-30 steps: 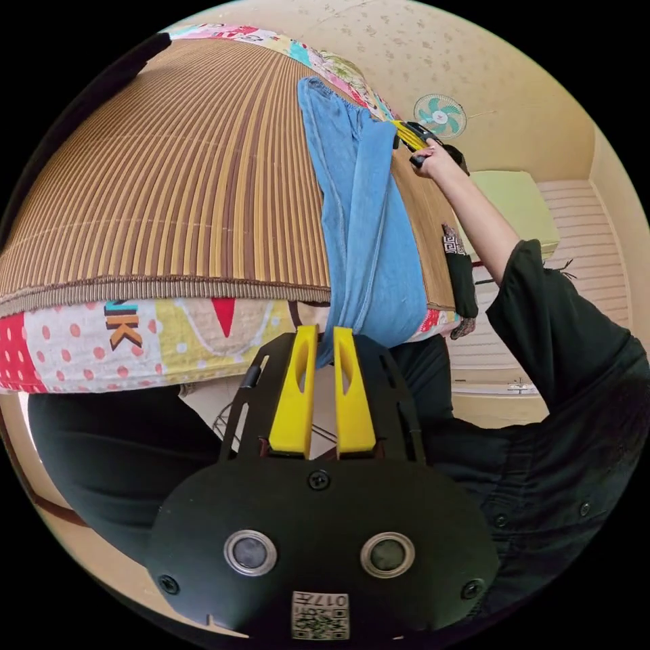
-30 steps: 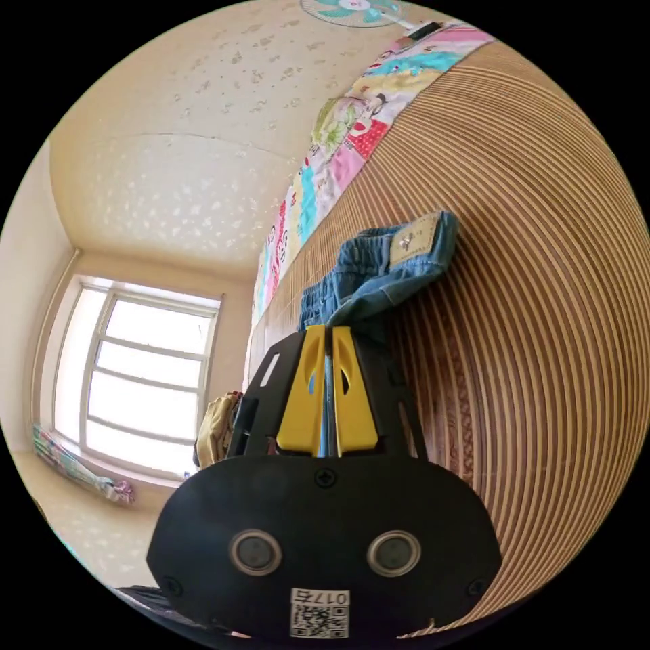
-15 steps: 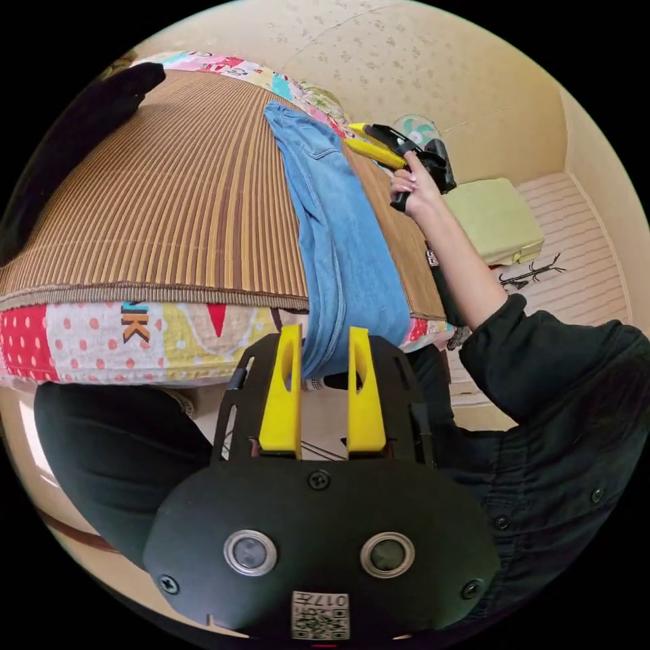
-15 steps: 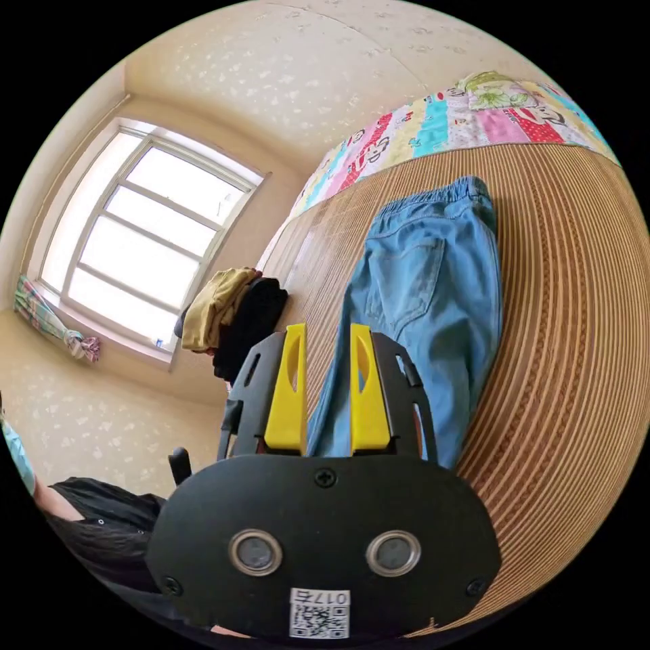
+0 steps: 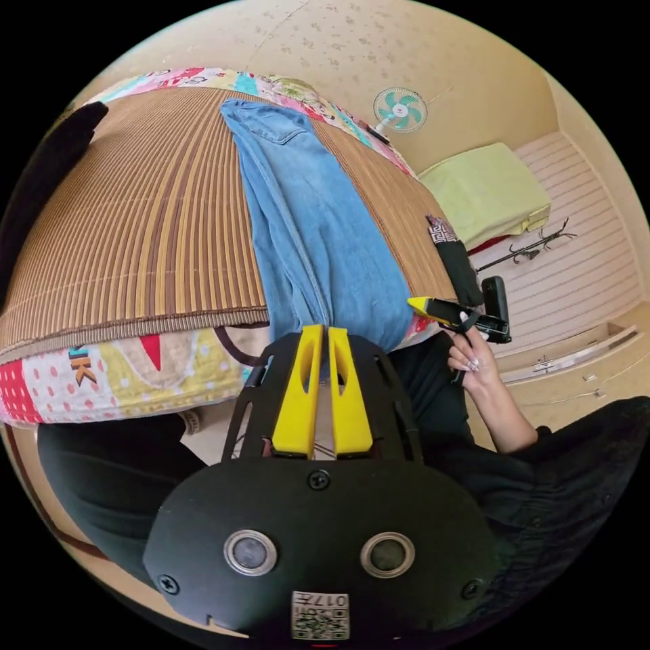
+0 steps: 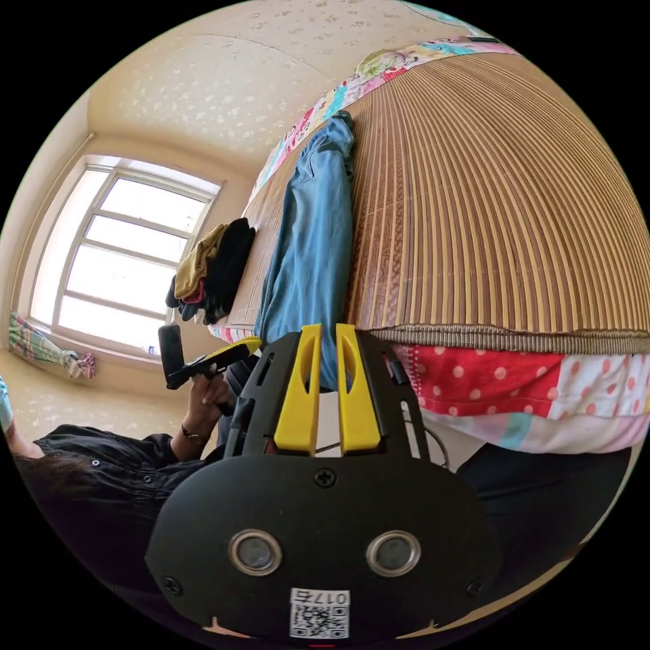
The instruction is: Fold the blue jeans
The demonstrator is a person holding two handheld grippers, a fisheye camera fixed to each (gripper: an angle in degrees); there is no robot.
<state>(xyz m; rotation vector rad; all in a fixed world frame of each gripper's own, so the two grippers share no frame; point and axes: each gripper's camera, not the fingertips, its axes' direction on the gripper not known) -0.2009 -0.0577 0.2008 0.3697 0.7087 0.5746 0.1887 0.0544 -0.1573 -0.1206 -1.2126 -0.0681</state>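
My left gripper (image 5: 323, 333) has its yellow jaws nearly together, pinching the hem of the long blue denim jeans (image 5: 318, 223) at lower centre. My right gripper (image 6: 329, 332) pinches a hem likewise. The jeans lie lengthwise on the striped bamboo mat (image 5: 149, 210), hanging over its near edge.

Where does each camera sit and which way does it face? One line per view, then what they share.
Left gripper view: rides the left gripper at the bed's edge, looking along the blue jeans on the striped mat toward a fan. It shows a hand holding the right gripper, and a black sleeve.
Right gripper view: rides the right gripper at the same edge, facing along the jeans with a window to one side. It shows the person's other hand and black-clothed body.
Shared: jeans, mat, and each other's gripper.
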